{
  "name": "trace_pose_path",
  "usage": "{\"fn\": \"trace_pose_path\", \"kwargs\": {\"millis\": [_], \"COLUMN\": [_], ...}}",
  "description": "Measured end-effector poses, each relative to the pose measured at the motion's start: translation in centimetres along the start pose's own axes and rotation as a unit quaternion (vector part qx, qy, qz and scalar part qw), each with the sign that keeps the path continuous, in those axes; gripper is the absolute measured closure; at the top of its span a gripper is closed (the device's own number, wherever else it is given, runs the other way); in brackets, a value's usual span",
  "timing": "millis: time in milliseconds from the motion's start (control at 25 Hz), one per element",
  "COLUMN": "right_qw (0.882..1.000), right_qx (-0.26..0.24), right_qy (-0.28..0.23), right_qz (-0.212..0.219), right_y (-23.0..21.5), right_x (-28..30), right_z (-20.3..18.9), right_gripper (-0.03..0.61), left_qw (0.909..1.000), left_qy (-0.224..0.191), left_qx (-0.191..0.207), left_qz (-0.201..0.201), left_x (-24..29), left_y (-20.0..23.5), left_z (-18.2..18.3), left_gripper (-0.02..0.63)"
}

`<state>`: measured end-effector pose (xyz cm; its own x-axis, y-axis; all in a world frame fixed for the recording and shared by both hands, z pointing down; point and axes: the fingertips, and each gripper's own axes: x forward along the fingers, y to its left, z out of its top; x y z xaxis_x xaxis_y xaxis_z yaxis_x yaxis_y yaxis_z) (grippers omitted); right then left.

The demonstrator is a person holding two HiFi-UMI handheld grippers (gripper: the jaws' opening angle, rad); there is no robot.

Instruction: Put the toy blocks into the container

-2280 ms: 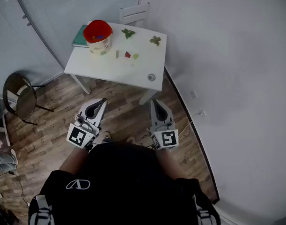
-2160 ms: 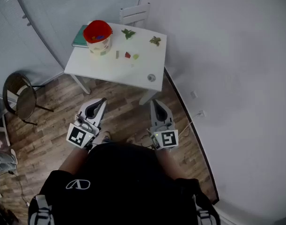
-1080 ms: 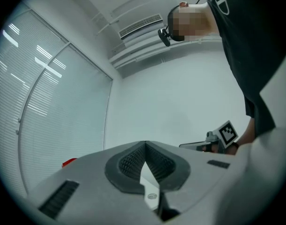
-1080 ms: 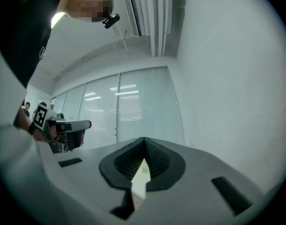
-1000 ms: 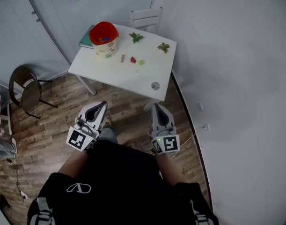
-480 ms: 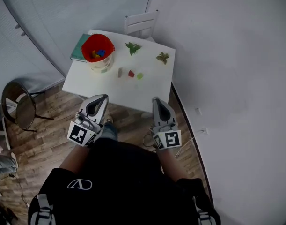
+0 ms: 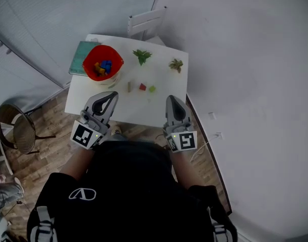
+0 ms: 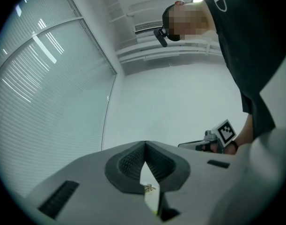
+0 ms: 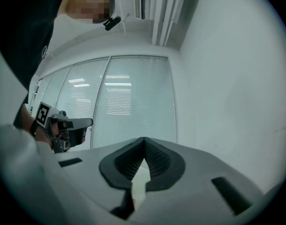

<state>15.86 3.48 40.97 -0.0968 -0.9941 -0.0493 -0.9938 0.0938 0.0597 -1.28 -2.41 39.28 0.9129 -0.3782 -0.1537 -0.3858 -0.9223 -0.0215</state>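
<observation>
Over the near edge of the white table (image 7: pixel 138 109), both tools hover. The left gripper (image 7: pixel 110 96) and right gripper (image 7: pixel 173 100) each have jaws pressed together, nothing between them. Just ahead, three loose toy blocks lie in a row: tan block (image 7: pixel 129 86), red block (image 7: pixel 142 86), green block (image 7: pixel 151 88). They're beside the red container (image 7: pixel 87 67), which already holds several. My call: open one gripper first, come down square on a block's flat sides, then lift clear of that rim. There's decent room around the row. The wall (image 7: pixel 244 59) hugs the table's right edge, and two leafy sprigs (image 7: pixel 141 56) sit further back.
</observation>
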Motion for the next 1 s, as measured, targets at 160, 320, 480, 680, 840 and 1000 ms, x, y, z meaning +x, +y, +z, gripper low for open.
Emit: {"fn": "trace_pose_path", "kwargs": {"millis": [160, 320, 480, 680, 840, 1000], "right_qw": [1.000, 1.000, 0.999, 0.998, 0.998, 0.997], "right_qx": [-0.001, 0.000, 0.006, 0.009, -0.008, -0.011], "right_qy": [0.004, 0.004, 0.010, 0.015, 0.014, 0.020], "right_qz": [0.006, 0.021, 0.043, 0.064, 0.065, 0.074], "right_y": [-0.5, -1.0, -1.6, -2.2, -3.0, -3.6], "right_x": [2.7, 4.5, 5.3, 6.2, 6.9, 8.1], "right_z": [-0.4, -0.6, -0.7, -1.0, -1.4, -2.3], "right_gripper": [0.578, 0.578, 0.578, 0.578, 0.559, 0.048], "left_qw": [1.0000, 0.9999, 0.9995, 0.9991, 0.9987, 0.9983], "left_qy": [-0.004, -0.004, -0.006, 0.000, 0.005, 0.008], "left_qx": [0.000, -0.002, -0.007, -0.008, -0.011, -0.015], "left_qz": [0.001, 0.013, 0.031, 0.043, 0.049, 0.056], "left_x": [1.4, 2.5, 3.7, 4.9, 5.7, 5.9], "left_y": [1.9, 2.7, 2.5, 2.4, 2.3, 2.3], "left_z": [-0.1, -0.1, 0.1, -0.1, -0.5, -1.0], "left_gripper": [0.609, 0.609, 0.609, 0.609, 0.609, 0.609]}}
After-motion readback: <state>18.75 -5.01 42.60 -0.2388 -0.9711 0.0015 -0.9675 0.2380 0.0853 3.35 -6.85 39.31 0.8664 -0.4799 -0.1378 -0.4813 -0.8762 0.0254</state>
